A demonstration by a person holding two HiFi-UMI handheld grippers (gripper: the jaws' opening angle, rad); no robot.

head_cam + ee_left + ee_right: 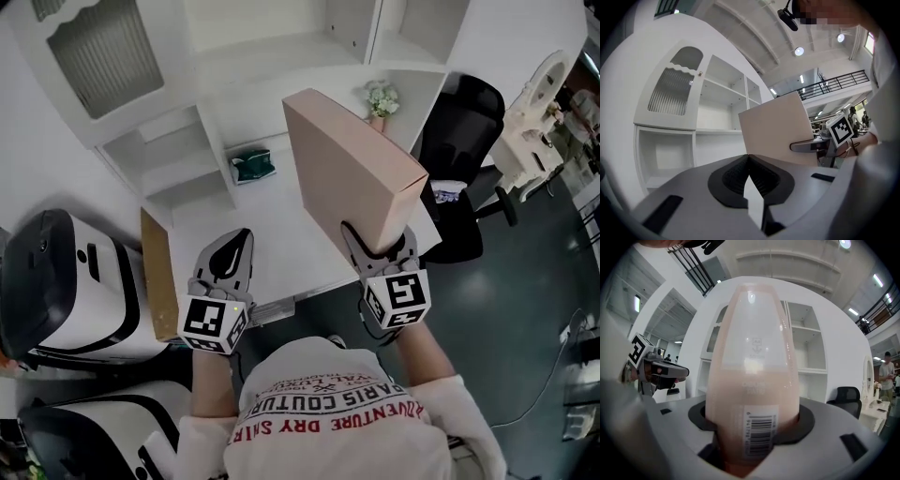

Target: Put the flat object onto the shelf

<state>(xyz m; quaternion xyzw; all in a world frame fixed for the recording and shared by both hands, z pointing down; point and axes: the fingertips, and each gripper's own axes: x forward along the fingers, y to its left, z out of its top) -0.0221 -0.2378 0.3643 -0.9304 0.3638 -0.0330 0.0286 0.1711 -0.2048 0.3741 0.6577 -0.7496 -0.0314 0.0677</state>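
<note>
My right tool (380, 246) is clamped on the lower end of the flat cardboard box (352, 169), jaws set partway apart by the box's thickness and pressing on both broad faces (in the right gripper view the pale pink carton fills the gap, barcode label facing the camera). The box stands on edge, raised off the white table (281, 234) and leaning away from me toward the white shelf unit (281, 47); it touches neither and is not on any shelf. My left tool (239, 239) hovers over the table to the left of the box, apart from it, jaws brought together with nothing between them. On the table near the shelf unit sit a small green object (251, 165) and a little potted plant (381, 98). A black office chair (459, 122) stands beyond the table's right end.
</note>
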